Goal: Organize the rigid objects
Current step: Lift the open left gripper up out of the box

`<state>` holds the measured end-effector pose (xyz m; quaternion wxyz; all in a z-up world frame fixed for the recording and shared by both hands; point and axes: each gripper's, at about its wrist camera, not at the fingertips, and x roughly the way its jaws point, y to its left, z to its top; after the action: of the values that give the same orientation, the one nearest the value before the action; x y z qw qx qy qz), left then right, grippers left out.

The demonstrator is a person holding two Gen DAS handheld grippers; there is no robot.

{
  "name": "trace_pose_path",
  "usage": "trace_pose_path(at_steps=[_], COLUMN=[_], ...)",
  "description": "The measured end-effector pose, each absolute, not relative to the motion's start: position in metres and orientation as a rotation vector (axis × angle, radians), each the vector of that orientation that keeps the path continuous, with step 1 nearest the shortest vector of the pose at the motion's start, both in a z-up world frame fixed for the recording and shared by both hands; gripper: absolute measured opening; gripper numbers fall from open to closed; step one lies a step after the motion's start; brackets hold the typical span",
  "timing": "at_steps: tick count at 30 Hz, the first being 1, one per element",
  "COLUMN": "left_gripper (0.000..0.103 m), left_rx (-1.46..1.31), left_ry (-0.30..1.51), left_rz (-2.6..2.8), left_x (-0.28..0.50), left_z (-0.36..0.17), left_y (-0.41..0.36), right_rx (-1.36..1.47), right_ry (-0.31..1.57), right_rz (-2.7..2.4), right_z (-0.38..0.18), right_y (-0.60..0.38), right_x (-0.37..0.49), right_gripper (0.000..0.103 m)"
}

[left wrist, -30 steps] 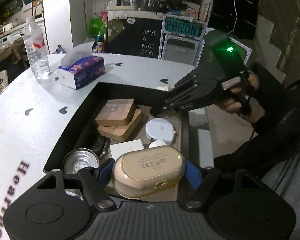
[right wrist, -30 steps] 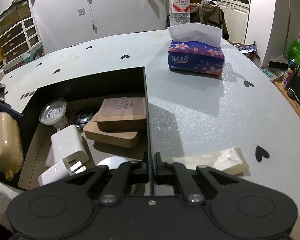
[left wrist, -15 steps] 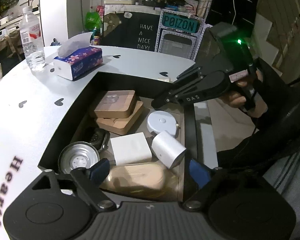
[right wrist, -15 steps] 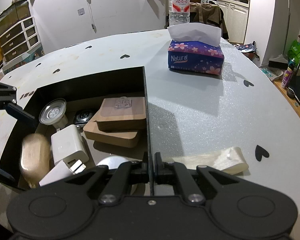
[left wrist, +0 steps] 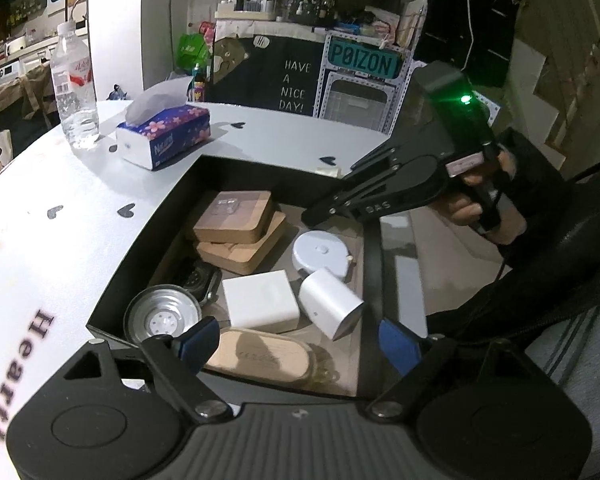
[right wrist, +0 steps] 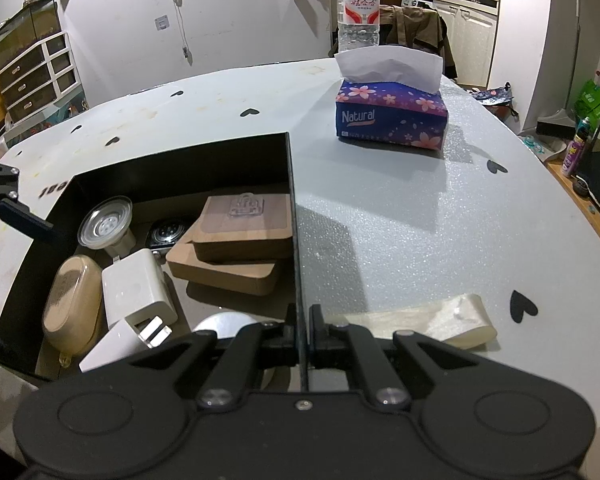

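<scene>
A black open box sits on the white table. It holds two stacked wooden blocks, a white disc, a white charger cube, a white plug adapter, a metal cup and a watch. A beige earbud case lies on the box floor at the near end, also seen as the beige case. My left gripper hangs open above it, pads clear of the case. My right gripper is shut on the thin box wall.
A purple tissue box and a water bottle stand farther back on the table. A cream strip of tape lies beside the right gripper. A person's hand holds the right gripper at the table's edge.
The left jaws spread and the beige case dropped from between them onto the box floor. The right gripper kept its clamp on the wall.
</scene>
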<state>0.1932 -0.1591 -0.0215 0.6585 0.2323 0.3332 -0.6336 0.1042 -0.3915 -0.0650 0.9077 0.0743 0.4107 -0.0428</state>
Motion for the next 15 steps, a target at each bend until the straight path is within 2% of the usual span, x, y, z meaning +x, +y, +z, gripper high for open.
trace_pose_path(at_steps=[5,10,15], left_gripper=[0.088,0.094,0.094], left_rx=[0.473,0.367,0.27], left_ry=[0.715,0.677,0.691], left_rz=[-1.401,-1.304,-1.116], left_x=[0.179,0.163,0.151], left_z=[-0.013,-0.005,-0.002], left_y=[-0.15,-0.137,-0.13], right_rx=[0.153,0.155,0.154], right_ry=[0.848,0.846,0.847], right_rz=[-0.089,-0.088,-0.088], right_z=[-0.065,-0.065,-0.065], right_y=[-0.391,-0.392,-0.392], right_x=[0.104,0.104,0.104], right_gripper=[0.004,0.005,0.004])
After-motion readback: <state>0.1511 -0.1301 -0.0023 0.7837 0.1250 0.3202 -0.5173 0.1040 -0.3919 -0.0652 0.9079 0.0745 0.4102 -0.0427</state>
